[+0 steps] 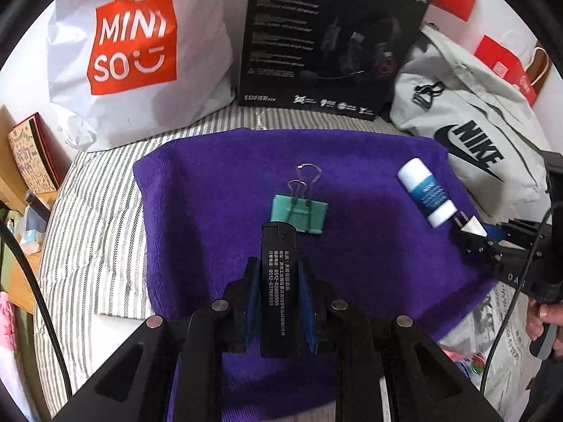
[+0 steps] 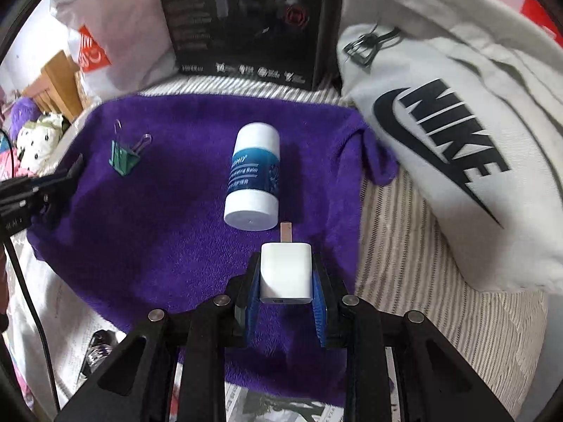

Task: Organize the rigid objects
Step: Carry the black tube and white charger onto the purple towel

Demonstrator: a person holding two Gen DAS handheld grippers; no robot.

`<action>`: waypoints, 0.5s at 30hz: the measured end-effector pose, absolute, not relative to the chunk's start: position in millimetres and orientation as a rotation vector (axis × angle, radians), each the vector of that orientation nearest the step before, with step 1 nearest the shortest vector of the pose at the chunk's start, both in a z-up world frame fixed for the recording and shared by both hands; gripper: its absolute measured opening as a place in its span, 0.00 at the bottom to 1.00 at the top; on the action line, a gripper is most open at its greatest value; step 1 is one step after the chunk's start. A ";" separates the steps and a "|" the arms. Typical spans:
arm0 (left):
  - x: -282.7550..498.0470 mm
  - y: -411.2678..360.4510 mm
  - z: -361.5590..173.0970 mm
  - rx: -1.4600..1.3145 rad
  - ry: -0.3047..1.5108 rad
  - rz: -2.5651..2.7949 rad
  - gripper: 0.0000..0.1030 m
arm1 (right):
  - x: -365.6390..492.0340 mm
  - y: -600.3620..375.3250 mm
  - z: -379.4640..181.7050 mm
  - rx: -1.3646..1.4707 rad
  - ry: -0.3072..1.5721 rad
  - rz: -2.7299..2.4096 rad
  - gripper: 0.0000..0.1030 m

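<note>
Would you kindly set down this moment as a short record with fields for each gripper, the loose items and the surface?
left gripper: shut on black lighter, held just short of the clip
right gripper: shut on white charger, prongs pointing toward the balm
binder clip: green, lying on the towel, handles pointing away
balm stick: white and blue, lying on its side on the towel
surface: purple towel over striped bedding
background: Nike bag, Miniso bag, black headset box

One lighter [image 1: 278,281], one binder clip [image 1: 299,212], one balm tube [image 2: 253,179], one charger plug [image 2: 285,272], one purple towel [image 2: 169,211], two bags, one box [image 1: 327,38].
</note>
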State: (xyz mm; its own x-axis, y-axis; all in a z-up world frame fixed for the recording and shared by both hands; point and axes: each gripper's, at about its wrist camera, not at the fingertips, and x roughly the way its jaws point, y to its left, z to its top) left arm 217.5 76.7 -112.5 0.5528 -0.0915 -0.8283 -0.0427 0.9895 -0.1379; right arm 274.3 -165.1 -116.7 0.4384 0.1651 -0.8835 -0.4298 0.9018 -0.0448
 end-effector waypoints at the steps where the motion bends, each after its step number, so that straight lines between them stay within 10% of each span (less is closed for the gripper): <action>1: 220.5 78.0 -114.8 -0.146 0.990 -0.026 0.20 | 277.0 -162.0 -121.4 -0.289 1.061 0.371 0.25; 15: 247.5 74.4 -136.4 -0.072 1.022 0.019 0.20 | 284.3 -156.0 -132.9 -0.297 1.056 0.364 0.25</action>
